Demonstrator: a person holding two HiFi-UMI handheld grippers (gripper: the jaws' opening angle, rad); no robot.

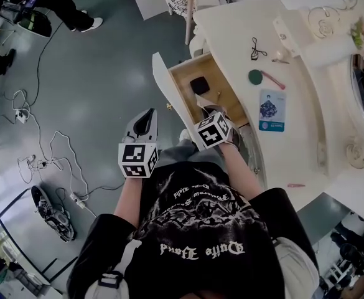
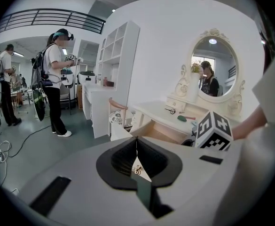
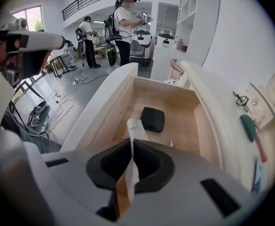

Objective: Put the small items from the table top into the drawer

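**Right tongs hold slip over open drawer**

White dressing table (image 1: 306, 73), drawer (image 3: 175, 95) pulled out, wooden inside. Person (image 1: 200, 229) stands at the drawer front.

Right tongs (image 3: 132, 147) point steeply down over the near end of the drawer, jaws pinched on a thin white slip (image 3: 134, 128). The slip's end sticks out past the tips, above the drawer floor.

Left tongs (image 2: 137, 149) hang left of the drawer over the grey floor, jaws closed together, nothing in them.

On the table top: blue card (image 1: 272, 109), green paddle with pink handle (image 1: 256, 77), black glasses (image 1: 257, 48), pink stick (image 1: 295, 185) near the front edge. All well apart from both tongs.

In the drawer: flat black pad (image 3: 152, 119) toward the back, lying on the floor just beyond the slip.
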